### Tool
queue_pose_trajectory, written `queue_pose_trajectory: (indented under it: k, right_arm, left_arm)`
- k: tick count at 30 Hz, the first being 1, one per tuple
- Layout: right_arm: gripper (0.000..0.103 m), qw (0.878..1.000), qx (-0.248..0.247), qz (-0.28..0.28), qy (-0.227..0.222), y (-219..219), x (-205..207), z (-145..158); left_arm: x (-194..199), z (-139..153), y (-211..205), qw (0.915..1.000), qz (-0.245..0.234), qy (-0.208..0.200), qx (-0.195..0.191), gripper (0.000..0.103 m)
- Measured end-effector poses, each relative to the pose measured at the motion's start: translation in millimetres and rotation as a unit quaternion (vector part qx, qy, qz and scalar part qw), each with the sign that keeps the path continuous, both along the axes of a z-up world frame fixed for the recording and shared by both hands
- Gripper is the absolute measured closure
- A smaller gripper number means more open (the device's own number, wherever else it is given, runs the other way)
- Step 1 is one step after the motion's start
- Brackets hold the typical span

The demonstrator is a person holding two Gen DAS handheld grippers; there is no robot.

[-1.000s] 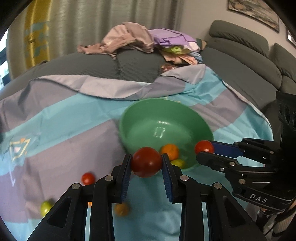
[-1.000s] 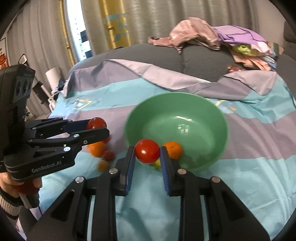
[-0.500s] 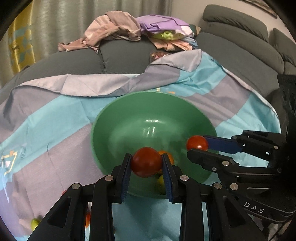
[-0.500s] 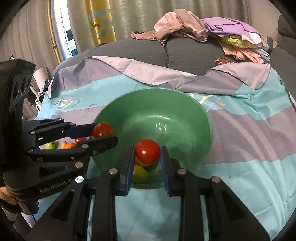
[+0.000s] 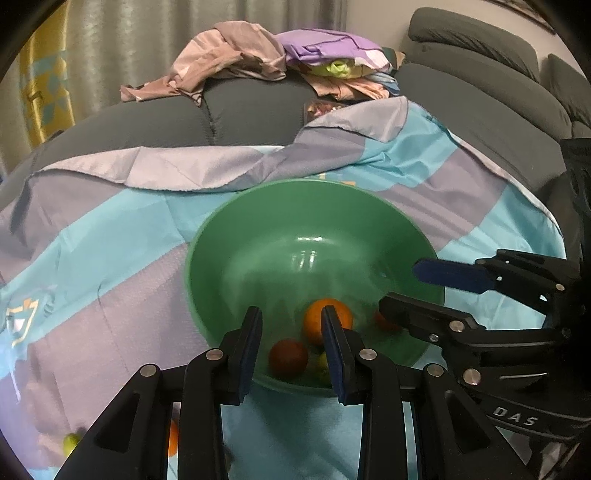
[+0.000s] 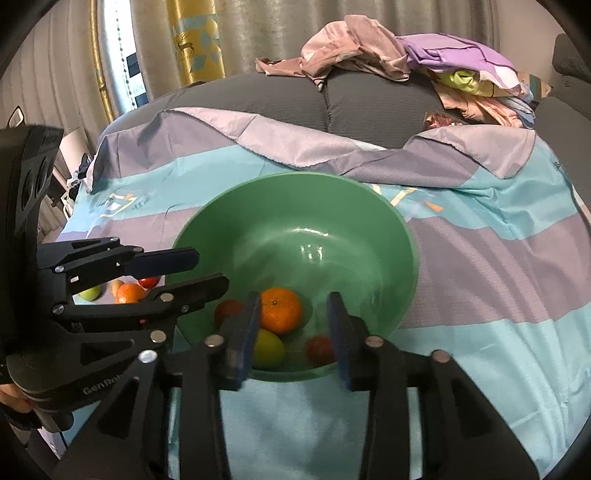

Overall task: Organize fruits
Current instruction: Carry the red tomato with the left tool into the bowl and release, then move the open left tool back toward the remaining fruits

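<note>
Both tongs hang over the near rim of a green bowl (image 5: 306, 182) (image 6: 295, 175) that sits on a striped blue and grey sheet (image 5: 110, 240) (image 6: 498, 258).

Left tongs (image 5: 291, 314) (image 6: 199, 271): released, pads apart with nothing between them. A red fruit (image 5: 288, 358) (image 6: 229, 312) lies on the bowl floor below the gap.

Right tongs (image 6: 294, 299) (image 5: 402, 284): released; the jaws have just been opening and nothing is between them. A second red fruit (image 6: 319, 349) (image 5: 384, 319), blurred, lies in the bowl beneath them.

Bowl contents: an orange (image 5: 327, 319) (image 6: 280, 310) near the middle, a yellow-green fruit (image 6: 267, 347) just in front of it, and the two red fruits on either side. All four sit close together at the bottom.

Loose fruit on the sheet, left of the bowl and seen through the left tongs in the right wrist view: a green fruit (image 6: 88, 293), a small orange (image 6: 129, 293) and a small red fruit (image 6: 149, 282).

Background: a grey sofa (image 5: 240, 110) carries a pile of clothes (image 5: 258, 62) (image 6: 369, 51); curtains (image 6: 258, 29) hang behind.
</note>
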State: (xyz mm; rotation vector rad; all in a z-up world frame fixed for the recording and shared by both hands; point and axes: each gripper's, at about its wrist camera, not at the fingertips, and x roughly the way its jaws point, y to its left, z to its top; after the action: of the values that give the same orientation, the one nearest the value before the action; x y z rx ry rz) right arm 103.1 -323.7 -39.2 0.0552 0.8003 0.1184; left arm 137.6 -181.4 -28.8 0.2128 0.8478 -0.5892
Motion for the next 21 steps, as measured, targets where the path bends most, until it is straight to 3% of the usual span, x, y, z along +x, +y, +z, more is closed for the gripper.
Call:
queue_pose_trajectory:
  k: [7,13,17,21]
  right_arm:
    - [0.048,1.000,0.019,-0.006,-0.022,-3,-23,17]
    - [0.046,0.999,0.033,0.002,-0.036,4,-49,29]
    - [0.044,0.998,0.036,0.015,-0.040,15,-62,33]
    - [0.044,0.998,0.036,0.031,-0.033,27,-69,31]
  left_arm:
    - [-15,15,31,0.9994,0.022,-0.005,-0.028,0.066]
    - [-28,28,97,0.9954,0.082,-0.003,-0.050,0.064]
    - [-42,33,159,0.9869,0.150,-0.005,-0.061,0.054]
    - [-58,30,201,0.9774,0.202,-0.002,-0.063,0.054]
